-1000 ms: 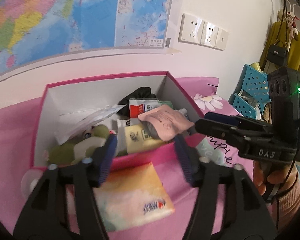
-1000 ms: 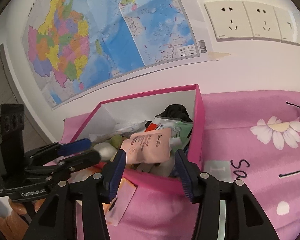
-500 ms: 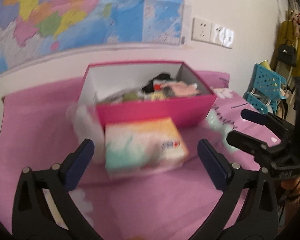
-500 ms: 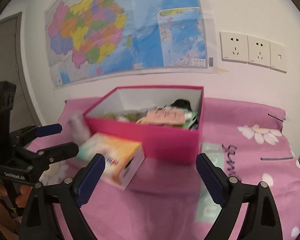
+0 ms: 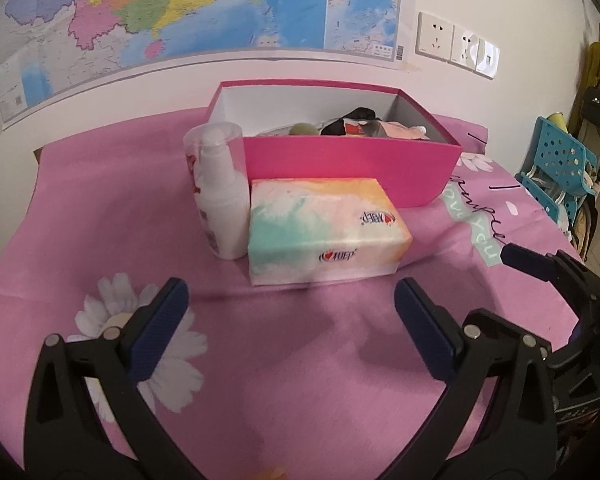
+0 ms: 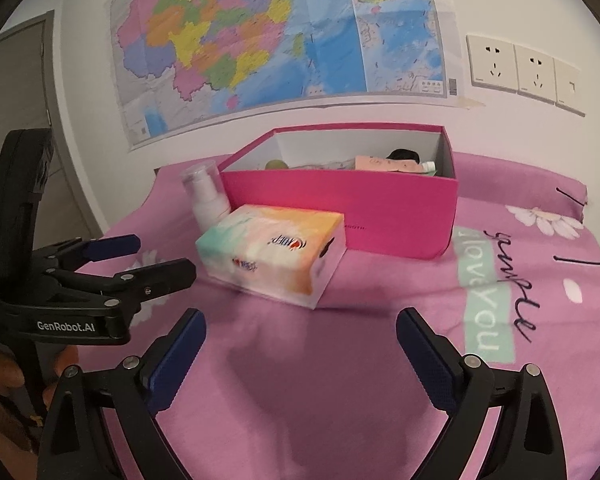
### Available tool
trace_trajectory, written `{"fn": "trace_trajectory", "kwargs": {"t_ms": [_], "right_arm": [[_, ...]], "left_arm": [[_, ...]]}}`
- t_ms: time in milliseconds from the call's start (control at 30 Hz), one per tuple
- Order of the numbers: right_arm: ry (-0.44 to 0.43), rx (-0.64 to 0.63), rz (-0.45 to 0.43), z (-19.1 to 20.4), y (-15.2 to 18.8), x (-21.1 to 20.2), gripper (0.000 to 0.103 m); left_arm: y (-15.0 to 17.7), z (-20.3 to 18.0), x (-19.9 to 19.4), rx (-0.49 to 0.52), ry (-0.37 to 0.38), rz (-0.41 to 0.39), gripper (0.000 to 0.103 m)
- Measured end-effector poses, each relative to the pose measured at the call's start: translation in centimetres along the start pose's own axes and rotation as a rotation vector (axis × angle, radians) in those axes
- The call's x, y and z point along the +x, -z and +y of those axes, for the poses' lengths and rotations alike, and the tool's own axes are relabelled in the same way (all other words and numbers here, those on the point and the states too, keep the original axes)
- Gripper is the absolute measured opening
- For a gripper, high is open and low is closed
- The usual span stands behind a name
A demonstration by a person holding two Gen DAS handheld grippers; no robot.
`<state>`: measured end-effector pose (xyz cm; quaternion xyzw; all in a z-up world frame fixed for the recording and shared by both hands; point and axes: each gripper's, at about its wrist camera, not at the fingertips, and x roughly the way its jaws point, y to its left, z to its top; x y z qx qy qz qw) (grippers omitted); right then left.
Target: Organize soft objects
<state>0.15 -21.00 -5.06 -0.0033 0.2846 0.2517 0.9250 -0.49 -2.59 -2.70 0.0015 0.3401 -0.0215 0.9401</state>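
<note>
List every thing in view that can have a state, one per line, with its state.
left hand-held gripper: open, empty, above the pink cloth.
right hand-held gripper: open, empty.
pink box: lid off, soft items inside.
tissue pack: outside the box, lying flat in front of it.
pump bottle: upright, clear cap on, beside the tissue pack.
pink cloth: spread over the surface.
</note>
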Motion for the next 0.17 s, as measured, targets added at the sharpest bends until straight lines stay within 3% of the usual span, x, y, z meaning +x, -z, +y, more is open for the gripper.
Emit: {"fn": "trace_trajectory", "kwargs": {"t_ms": [167], "right_arm": [[0.011, -0.006, -0.005, 0.28, 0.14, -0.29, 0.098]], "left_arm": [[0.79, 0.13, 0.02, -0.017, 0.002, 0.020, 0.103]]}}
